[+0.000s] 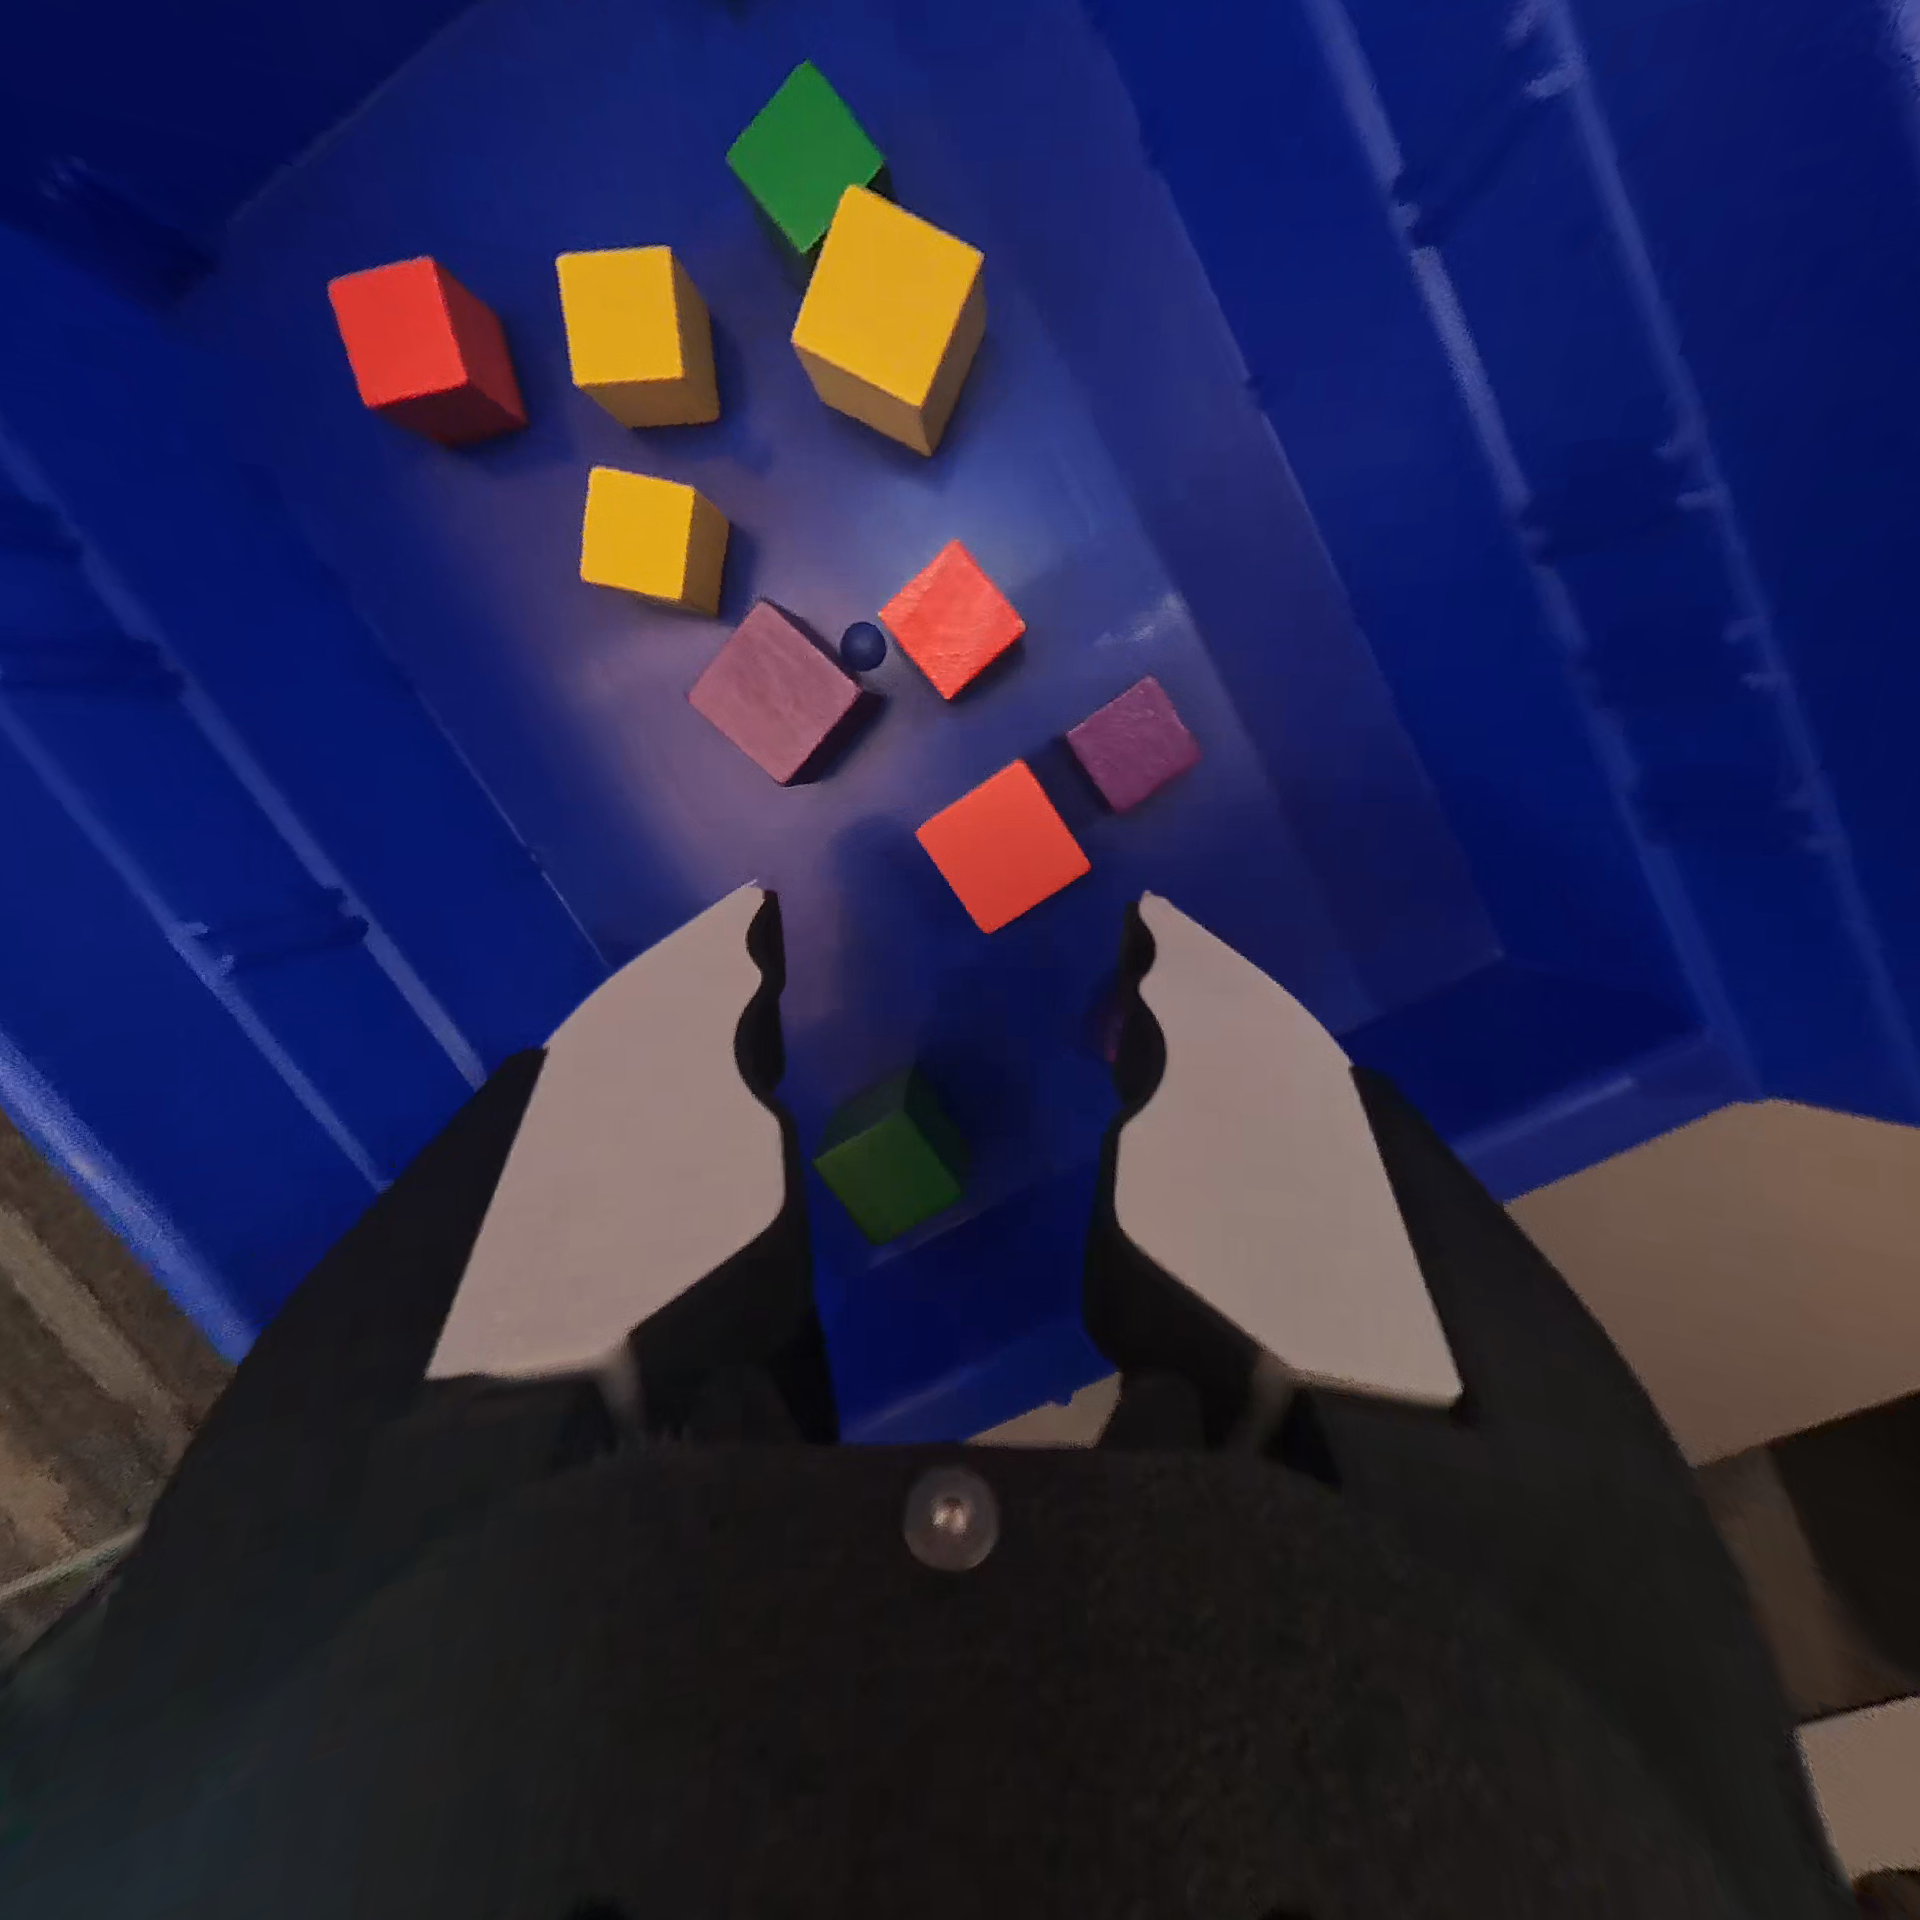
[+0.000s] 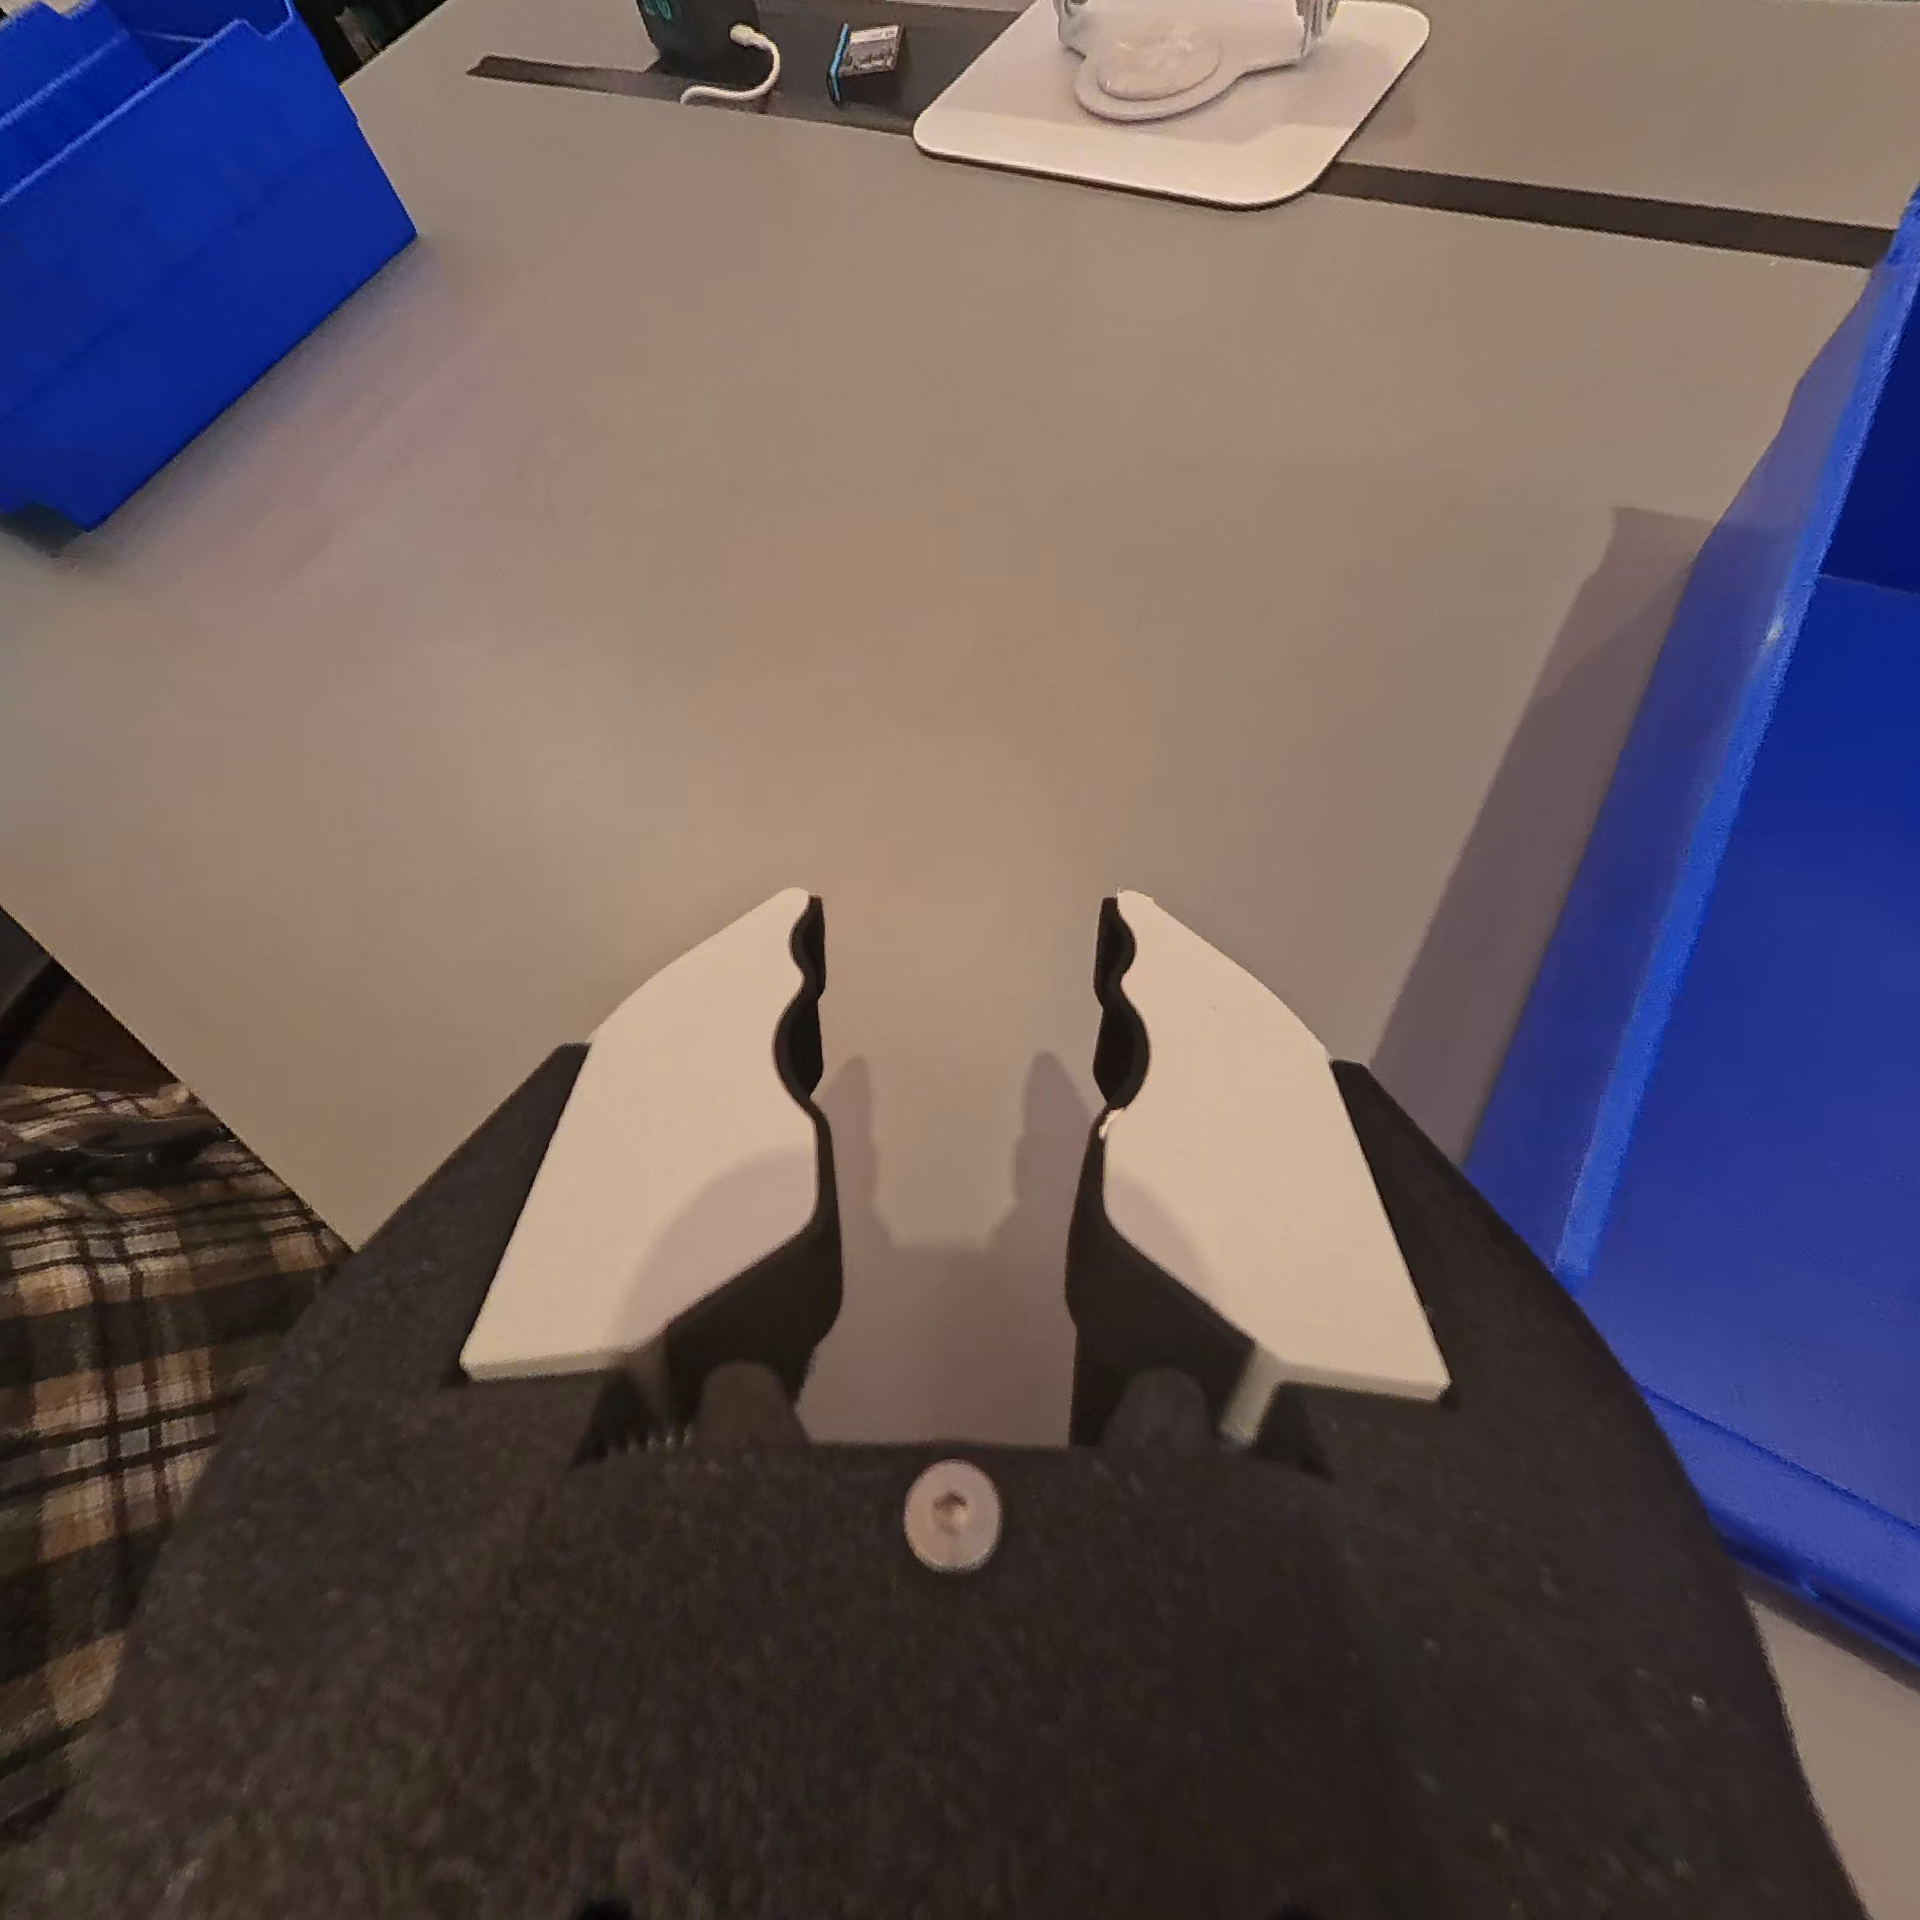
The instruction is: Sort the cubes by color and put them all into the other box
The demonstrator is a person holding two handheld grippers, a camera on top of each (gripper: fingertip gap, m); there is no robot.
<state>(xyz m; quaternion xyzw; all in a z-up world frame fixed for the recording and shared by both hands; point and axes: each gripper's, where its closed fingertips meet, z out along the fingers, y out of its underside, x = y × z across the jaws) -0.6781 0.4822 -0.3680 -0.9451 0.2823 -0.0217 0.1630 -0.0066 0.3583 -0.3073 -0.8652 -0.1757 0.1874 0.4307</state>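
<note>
My left gripper [image 1: 948,904] hangs over the blue box [image 1: 1558,623], jaws wide apart and empty, cubes scattered below; a green cube [image 1: 891,1158] sits between my fingers. Right gripper [image 2: 961,904] is also spread and empty above the grey worktop [image 2: 831,520], and whatever purple thing sits behind my left finger is mostly hidden.

Box [image 1: 1558,520] glossy blue plastic; cubes [image 1: 888,317] matt painted wood w/ grain.

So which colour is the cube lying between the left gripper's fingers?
Green cube, seen best in the left wrist view.
</note>
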